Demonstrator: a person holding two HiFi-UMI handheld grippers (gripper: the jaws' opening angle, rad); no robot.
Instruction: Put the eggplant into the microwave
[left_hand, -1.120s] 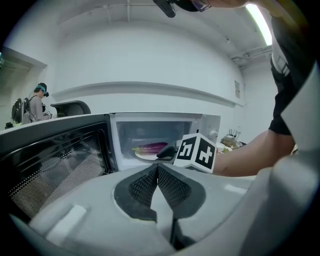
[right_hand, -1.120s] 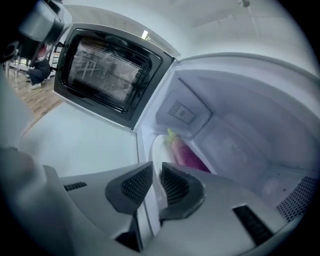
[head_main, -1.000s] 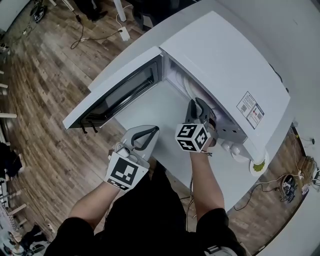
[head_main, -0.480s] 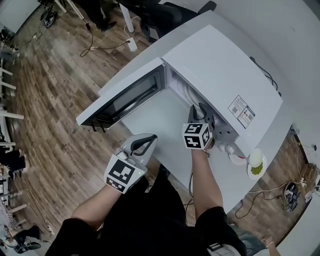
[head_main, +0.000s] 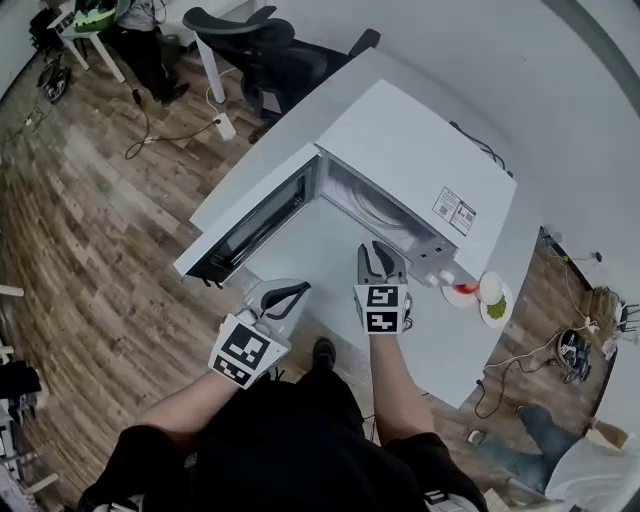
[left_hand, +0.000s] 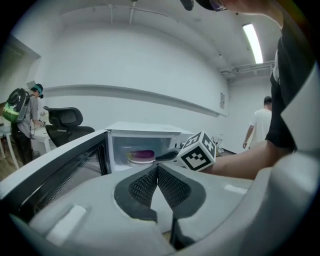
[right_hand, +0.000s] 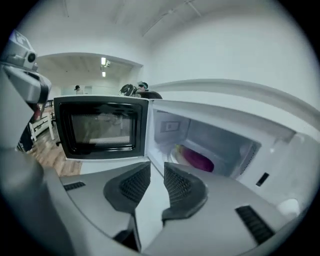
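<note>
The microwave (head_main: 420, 160) stands open ahead of both claws, its door (head_main: 250, 220) swung out beyond the left gripper (head_main: 285, 293), whose jaws meet on nothing; on the right gripper (head_main: 382, 262) the jaws have just been opening and stand slightly apart, empty. The eggplant (right_hand: 198, 160) lies on a plate (left_hand: 131, 159) inside the cavity, ahead of the right jaws.

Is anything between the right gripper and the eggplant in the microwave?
Nothing visible does. The door stands swung open, and the eggplant lies on a plate inside the microwave. The right gripper, jaws just opened with nothing between them, looks straight in.
</note>
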